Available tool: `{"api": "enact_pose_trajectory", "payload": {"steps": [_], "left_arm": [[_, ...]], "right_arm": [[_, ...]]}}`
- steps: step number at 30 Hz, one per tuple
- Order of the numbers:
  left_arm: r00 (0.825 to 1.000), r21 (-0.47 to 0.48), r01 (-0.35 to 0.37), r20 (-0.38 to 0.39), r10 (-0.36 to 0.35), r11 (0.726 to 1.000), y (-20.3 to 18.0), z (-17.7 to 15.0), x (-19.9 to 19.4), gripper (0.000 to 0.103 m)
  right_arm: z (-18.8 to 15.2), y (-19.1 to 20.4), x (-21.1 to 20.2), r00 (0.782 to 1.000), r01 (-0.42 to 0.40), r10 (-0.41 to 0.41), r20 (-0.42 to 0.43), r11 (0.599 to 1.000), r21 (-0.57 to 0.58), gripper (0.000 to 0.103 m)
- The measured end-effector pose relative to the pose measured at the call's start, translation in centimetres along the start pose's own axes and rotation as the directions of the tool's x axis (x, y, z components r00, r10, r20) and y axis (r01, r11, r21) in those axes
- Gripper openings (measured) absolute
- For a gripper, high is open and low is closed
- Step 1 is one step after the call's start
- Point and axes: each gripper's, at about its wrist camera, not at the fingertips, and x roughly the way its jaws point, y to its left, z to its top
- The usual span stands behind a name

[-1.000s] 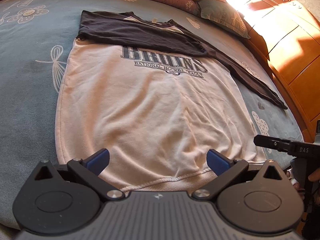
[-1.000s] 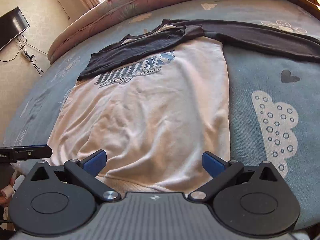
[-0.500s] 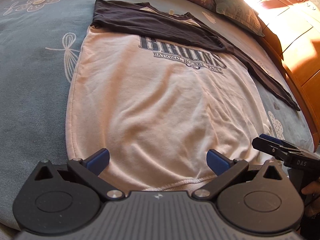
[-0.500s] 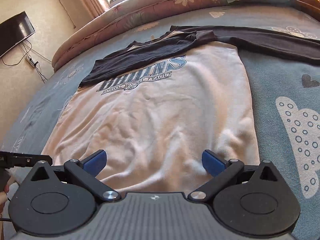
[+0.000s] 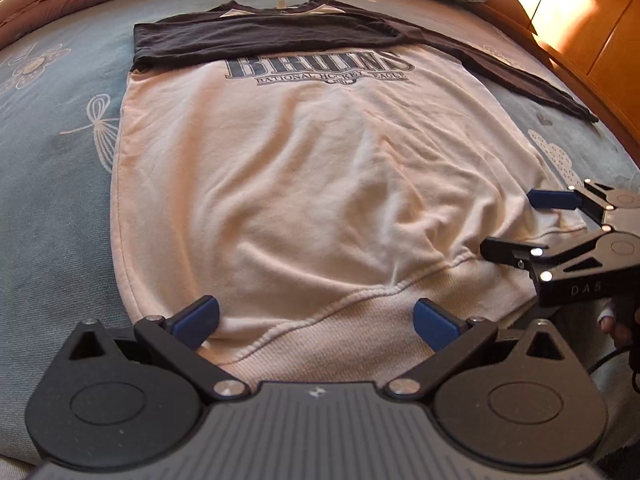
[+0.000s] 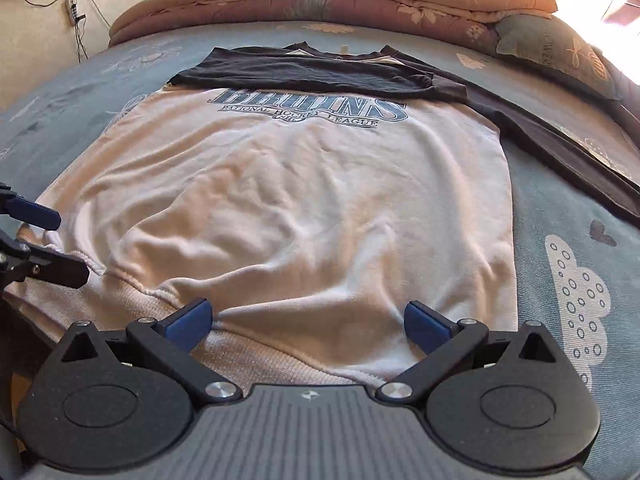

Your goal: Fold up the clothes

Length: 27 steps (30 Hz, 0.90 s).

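blue patterned bed (image 5: 52, 208) under everything, rolled quilt (image 6: 320, 4) along the far side, wooden headboard (image 5: 592, 28) off to the right in the left view.

sweatshirt (image 5: 304, 184) spread flat, front up, long axis running straight away from both tongs: ribbed hem (image 5: 360, 320) nearest, collar farthest. one dark sleeve (image 5: 256, 40) folded across the chest, the other dark sleeve (image 5: 532, 80) trailing out flat toward the right edge of the bed.

left tongs (image 5: 316, 320) spread wide, nothing held, low over the left part of the hem, cloth lying between the blue pads (image 5: 198, 316). right tongs (image 6: 306, 322) likewise wide apart and empty, over the right part of the hem. each pair about equally near its own hem corner; whether the pads touch the cloth cannot be told.

judged next: closing on the hem at two spots and carrying it away toward the collar. plenty of bare bed on the left and beyond the collar; tighter on the right, with the loose sleeve and headboard close by. rumpled middle likely to bunch if lifted unevenly.
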Motion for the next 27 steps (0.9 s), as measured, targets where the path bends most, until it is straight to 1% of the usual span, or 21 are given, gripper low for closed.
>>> {"api": "enact_pose_trajectory", "payload": {"steps": [1, 3, 6, 9, 11, 12, 15, 16, 18, 19, 21, 24, 27], "left_arm": [[1.0, 0.022, -0.002, -0.002, 0.002, 1.0, -0.4, -0.3, -0.2, 0.102], [1.0, 0.031, 0.01, -0.008, -0.01, 0.999, -0.3, -0.5, -0.6, 0.102], [0.999, -0.02, 0.039, -0.011, -0.039, 0.999, 0.5, -0.1, -1.1, 0.102], [0.999, -0.051, 0.023, 0.03, -0.021, 0.998, 1.0, 0.9, -2.0, 0.102], [0.998, -0.056, 0.021, 0.064, -0.018, 0.998, 0.9, 1.7, -2.7, 0.102], [0.997, -0.058, 0.03, 0.077, -0.025, 0.998, 0.8, 2.1, -2.9, 0.102], [0.993, -0.058, 0.057, 0.106, -0.051, 0.997, 0.3, 3.2, -3.3, 0.102], [0.992, -0.054, 0.068, 0.11, -0.062, 0.996, -0.1, 3.5, -3.2, 0.102], [0.991, -0.047, 0.089, 0.108, -0.083, 0.995, -0.7, 4.1, -2.7, 0.102], [0.99, -0.044, 0.099, 0.104, -0.094, 0.994, -1.0, 4.3, -2.4, 0.102], [0.989, -0.04, 0.122, 0.093, -0.118, 0.992, -1.6, 4.8, -1.8, 0.102], [0.986, -0.041, 0.146, 0.086, -0.142, 0.988, -2.1, 5.8, -0.8, 0.102], [0.985, -0.069, 0.155, 0.09, -0.149, 0.985, -1.8, 7.0, 0.1, 0.102]], "right_arm": [[-0.1, 0.0, 0.0, 1.0, 0.007, -0.008, 0.006, 1.0, 0.007, 0.103], [-0.3, 0.1, 0.0, 1.0, 0.016, -0.016, 0.017, 1.0, 0.008, 0.103], [-0.4, 0.1, -0.2, 1.0, 0.019, -0.019, 0.023, 1.0, 0.005, 0.103], [-0.2, -0.1, -0.4, 1.0, 0.012, -0.012, 0.003, 1.0, 0.012, 0.103], [0.5, -0.7, -0.7, 1.0, -0.015, 0.015, -0.017, 0.999, 0.037, 0.103], [0.7, -1.5, -1.1, 0.999, -0.036, 0.037, -0.01, 0.997, 0.069, 0.103], [1.4, -4.9, -2.6, 0.993, -0.114, 0.106, 0.051, 0.973, 0.201, 0.103], [1.6, -6.6, -3.1, 0.989, -0.144, 0.127, 0.082, 0.955, 0.259, 0.103], [1.9, -10.5, -4.0, 0.978, -0.194, 0.147, 0.151, 0.906, 0.377, 0.103], [2.0, -12.4, -4.4, 0.974, -0.203, 0.137, 0.18, 0.882, 0.426, 0.103], [2.4, -16.5, -5.0, 0.974, -0.183, 0.083, 0.212, 0.841, 0.509, 0.103], [3.9, -22.5, -5.8, 0.972, -0.133, -0.003, 0.234, 0.815, 0.564, 0.103], [6.6, -28.2, -5.6, 0.97, -0.099, -0.056, 0.236, 0.797, 0.596, 0.103]]}}
